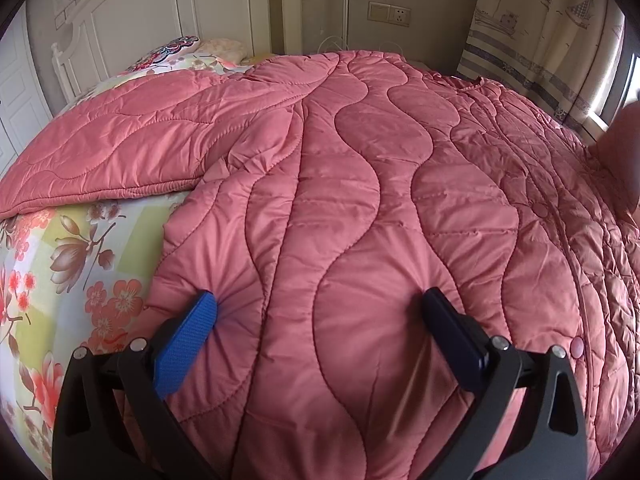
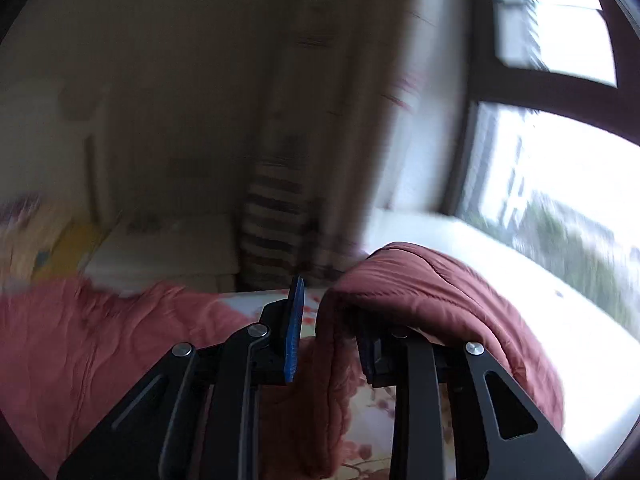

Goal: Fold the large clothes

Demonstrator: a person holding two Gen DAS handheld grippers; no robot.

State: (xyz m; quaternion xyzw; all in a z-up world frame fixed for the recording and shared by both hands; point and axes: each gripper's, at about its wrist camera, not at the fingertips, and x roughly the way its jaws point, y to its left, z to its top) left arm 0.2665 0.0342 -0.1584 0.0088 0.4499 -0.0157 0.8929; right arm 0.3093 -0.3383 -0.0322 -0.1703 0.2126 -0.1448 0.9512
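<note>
1. Task item: pink quilted jacket (image 1: 360,200) lies spread across the bed, over the floral sheet (image 1: 80,248). One sleeve (image 1: 120,148) stretches out to the far left.
2. My left gripper (image 1: 320,320): jaws spread wide, both fingertips pressed down into the hem region near me. Fabric dimples around the blue pad (image 1: 188,340). Nothing pinched; it is pinning, not grasping.
3. My right gripper (image 2: 332,320): jaws nearly together with a fold of the jacket (image 2: 420,280) draped over and betw. them. View is blurred, but I judge it clenched on that fold.
4. Risk A: padding is puffy and slick, so a shallow bite on the right could slip out when I pull.
5. Risk B: if the left press is too light, the whole body could drag w/ the fold and skew the crease.
6. Risk C: snaps on the front could catch on a fingertip.
</note>
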